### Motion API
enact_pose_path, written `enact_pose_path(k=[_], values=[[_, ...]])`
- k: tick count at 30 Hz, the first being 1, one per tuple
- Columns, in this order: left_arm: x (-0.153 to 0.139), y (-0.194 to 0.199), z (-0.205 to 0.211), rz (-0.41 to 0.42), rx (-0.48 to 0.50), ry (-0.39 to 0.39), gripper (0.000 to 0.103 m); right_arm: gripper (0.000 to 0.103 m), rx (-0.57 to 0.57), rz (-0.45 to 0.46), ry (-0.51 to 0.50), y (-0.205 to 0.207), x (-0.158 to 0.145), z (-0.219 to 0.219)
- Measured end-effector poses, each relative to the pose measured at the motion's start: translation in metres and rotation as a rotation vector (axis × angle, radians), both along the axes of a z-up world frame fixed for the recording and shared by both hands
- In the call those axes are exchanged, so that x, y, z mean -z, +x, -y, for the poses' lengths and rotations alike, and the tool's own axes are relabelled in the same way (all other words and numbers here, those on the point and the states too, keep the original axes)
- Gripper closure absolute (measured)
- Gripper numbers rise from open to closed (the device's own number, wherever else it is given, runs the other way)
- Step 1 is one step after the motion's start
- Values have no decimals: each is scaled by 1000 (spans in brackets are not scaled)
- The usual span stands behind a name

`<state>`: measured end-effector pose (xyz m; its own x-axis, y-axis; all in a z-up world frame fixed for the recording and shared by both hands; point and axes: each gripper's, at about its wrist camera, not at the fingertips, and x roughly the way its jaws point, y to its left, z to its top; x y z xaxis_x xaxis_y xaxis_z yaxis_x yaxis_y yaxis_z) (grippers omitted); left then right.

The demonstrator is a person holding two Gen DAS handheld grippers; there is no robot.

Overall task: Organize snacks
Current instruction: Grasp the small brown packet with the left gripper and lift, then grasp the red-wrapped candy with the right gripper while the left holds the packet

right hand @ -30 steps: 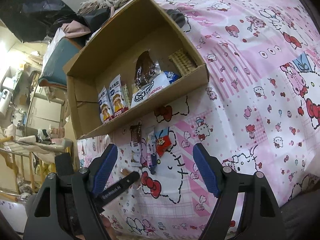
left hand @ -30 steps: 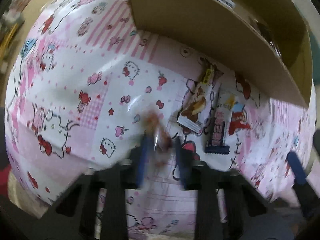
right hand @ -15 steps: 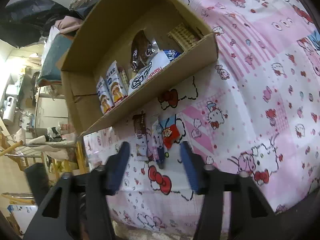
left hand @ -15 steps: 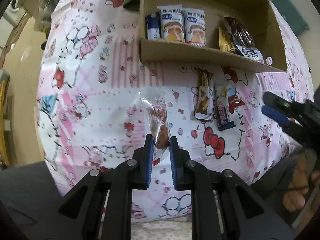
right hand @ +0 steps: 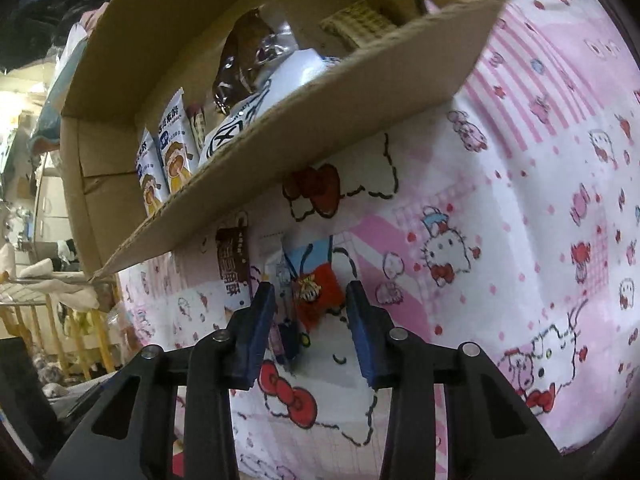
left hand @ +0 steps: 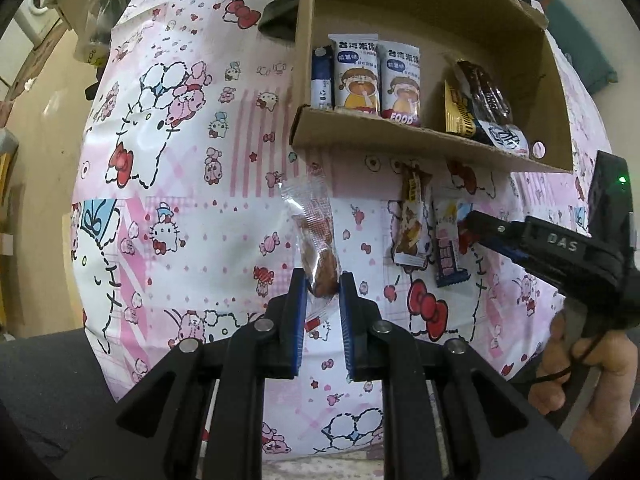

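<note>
Two grippers work at once: the left gripper (left hand: 323, 280) pinches a clear-wrapped snack (left hand: 316, 248) above the sheet, while the right gripper (right hand: 310, 300) is closing around a red packet (right hand: 320, 294), seemingly not yet pressing it. Centre the pads first. The cardboard box (left hand: 400, 138) holds upright snack packs.

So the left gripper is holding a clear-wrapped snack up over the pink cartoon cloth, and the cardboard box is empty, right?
Not quite. The left gripper does hold the clear-wrapped snack above the pink cartoon cloth, but the cardboard box is not empty. The left wrist view shows several snack packets already standing inside it.
</note>
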<state>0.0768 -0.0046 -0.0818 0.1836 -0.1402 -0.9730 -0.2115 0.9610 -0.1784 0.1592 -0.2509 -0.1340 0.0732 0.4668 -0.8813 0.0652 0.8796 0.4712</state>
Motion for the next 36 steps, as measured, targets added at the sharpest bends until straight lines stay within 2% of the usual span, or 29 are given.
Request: enact_pose_path(k=[6,27,36], values=[[-2,2,5,8,9,3,90,86,-64,34,-45,-5,-1,-12],[2,2,-7,27,-31,80,90,86,-6,143,38,-21,-51,28],[-17,-5,-9,98,-35,105,90,86,-17,200,136,-31,-83,37]])
